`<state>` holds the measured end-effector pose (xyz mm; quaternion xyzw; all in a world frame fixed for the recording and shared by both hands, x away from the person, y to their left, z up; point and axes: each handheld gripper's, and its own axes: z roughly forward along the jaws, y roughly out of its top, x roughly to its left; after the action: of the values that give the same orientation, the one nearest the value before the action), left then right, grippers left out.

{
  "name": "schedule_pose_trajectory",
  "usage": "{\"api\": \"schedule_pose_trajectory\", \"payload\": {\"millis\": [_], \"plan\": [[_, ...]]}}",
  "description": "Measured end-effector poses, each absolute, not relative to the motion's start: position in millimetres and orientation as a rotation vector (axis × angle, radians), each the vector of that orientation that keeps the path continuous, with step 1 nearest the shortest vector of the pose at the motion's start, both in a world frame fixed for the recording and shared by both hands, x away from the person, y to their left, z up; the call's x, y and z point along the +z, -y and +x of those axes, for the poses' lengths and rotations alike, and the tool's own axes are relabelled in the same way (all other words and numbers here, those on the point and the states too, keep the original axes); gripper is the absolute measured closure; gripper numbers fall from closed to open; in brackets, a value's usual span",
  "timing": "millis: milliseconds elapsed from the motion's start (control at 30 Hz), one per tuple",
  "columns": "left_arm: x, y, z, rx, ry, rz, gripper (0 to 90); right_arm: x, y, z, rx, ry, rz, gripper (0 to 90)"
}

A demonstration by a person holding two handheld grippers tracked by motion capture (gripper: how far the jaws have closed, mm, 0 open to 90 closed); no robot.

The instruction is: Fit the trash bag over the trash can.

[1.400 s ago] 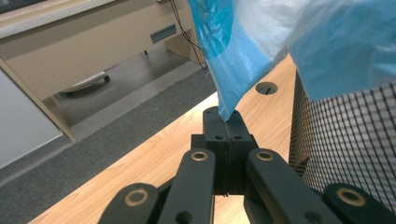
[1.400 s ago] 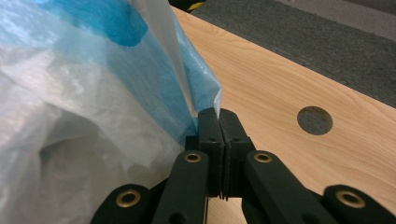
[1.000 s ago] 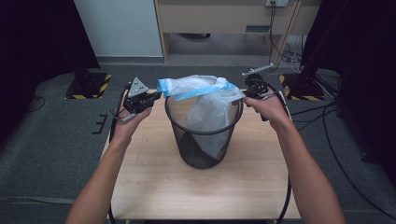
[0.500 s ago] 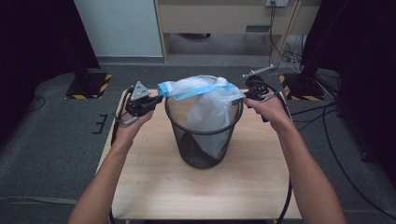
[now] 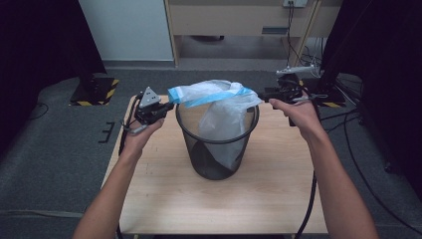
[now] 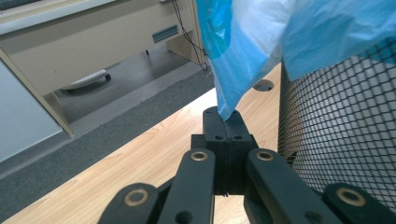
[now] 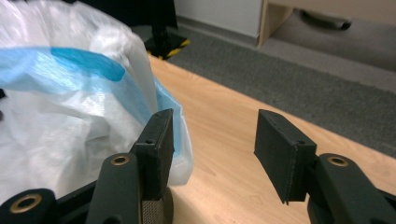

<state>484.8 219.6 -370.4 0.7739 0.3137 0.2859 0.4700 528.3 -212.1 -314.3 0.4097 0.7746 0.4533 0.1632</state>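
Two grippers: left gripper [image 6: 227,122] pinches bag [image 5: 219,99] edge; right gripper [image 7: 212,140] just opened, jaws apart, seemingly beside bag

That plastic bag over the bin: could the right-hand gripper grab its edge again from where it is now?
Probably yes. The right gripper has just been opening, with nothing between its jaws, and the bag edge lies beside one jaw, unobstructed. The left gripper is clamped on the opposite edge.
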Motion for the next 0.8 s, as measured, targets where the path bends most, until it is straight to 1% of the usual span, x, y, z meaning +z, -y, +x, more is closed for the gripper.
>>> {"api": "schedule_pose_trajectory", "payload": {"millis": [200,300,500,733,800], "plan": [[-370.9,-218.1,484.0,0.697,-0.762,1.896,90.0,-298.5,221.4,515.0,1.387,-2.15,1.106,44.3],[-371.5,-217.6,484.2,0.693,-0.763,1.893,90.0,-290.2,219.0,508.7,1.429,-2.15,1.052,42.9],[-370.4,-218.0,482.7,0.688,-0.759,1.885,90.0,-278.8,199.8,498.3,1.478,-2.208,0.876,38.7],[-367.3,-220.0,481.7,0.688,-0.755,1.873,90.0,-277.2,174.6,496.4,1.454,-2.299,0.709,28.7],[-367.0,-220.4,481.7,0.688,-0.751,1.874,90.0,-277.4,169.7,496.1,1.438,-2.307,0.679,27.5]]}}
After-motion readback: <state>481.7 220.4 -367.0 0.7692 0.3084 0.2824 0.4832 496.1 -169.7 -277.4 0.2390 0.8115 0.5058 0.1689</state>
